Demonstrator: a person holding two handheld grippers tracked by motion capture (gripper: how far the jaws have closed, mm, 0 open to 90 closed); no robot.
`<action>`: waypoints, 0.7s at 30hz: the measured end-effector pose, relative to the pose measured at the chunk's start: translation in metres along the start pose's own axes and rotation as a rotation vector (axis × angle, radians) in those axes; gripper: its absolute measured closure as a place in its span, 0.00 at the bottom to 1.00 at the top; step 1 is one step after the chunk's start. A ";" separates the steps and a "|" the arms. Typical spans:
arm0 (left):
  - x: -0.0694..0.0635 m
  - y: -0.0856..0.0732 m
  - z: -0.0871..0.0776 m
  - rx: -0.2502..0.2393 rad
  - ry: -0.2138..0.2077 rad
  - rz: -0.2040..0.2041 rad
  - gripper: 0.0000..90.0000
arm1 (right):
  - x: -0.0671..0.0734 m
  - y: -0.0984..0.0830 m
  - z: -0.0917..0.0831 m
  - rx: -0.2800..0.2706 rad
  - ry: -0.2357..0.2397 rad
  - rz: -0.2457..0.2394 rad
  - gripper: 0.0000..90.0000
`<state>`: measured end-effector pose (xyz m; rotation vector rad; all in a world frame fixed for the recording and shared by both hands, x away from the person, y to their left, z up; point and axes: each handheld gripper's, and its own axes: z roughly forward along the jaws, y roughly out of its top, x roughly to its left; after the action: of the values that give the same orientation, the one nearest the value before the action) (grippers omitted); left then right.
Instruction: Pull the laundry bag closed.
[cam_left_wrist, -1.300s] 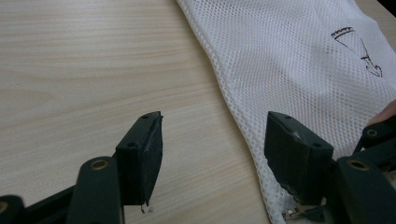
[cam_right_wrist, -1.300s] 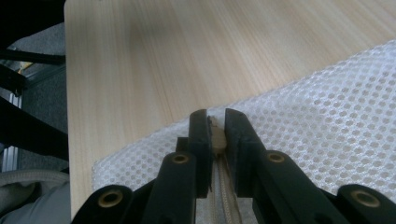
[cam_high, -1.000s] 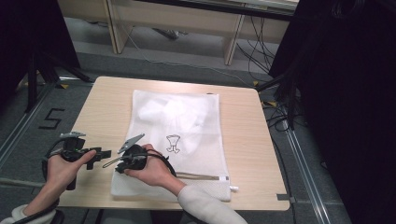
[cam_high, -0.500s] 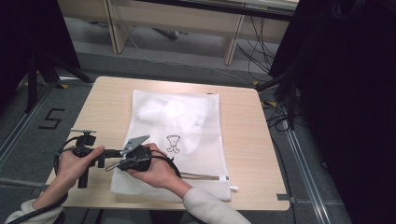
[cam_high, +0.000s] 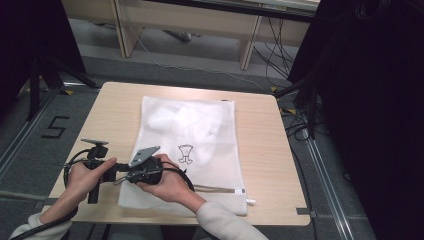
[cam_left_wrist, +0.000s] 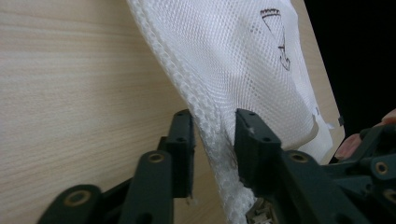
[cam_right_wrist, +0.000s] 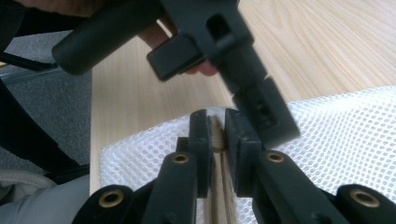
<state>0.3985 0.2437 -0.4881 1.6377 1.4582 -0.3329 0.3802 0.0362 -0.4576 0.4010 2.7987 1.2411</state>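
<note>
White mesh laundry bag lying flat on a pale wooden worktop

The mesh bag (cam_high: 192, 145) is rectangular, made of white netting, with a small dark printed emblem (cam_high: 185, 153) near its middle and a paler bundle of white fabric showing through its far half. A zip (cam_high: 220, 188) runs along its near short edge. Its near left corner (cam_left_wrist: 219, 140) is bunched and lifted slightly off the worktop (cam_high: 115, 115)
</note>
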 end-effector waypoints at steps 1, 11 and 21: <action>0.000 0.000 -0.001 0.003 0.003 0.011 0.82 | 0.000 0.000 0.000 0.001 0.001 -0.008 0.92; -0.007 0.000 -0.001 0.024 0.049 0.086 0.95 | 0.001 -0.001 0.001 0.010 -0.010 -0.026 0.92; -0.008 0.001 -0.003 0.034 0.097 0.141 0.97 | 0.001 -0.003 -0.008 0.029 -0.018 -0.039 0.92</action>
<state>0.3962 0.2409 -0.4800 1.7946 1.4059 -0.2020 0.3776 0.0283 -0.4545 0.3551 2.7988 1.1845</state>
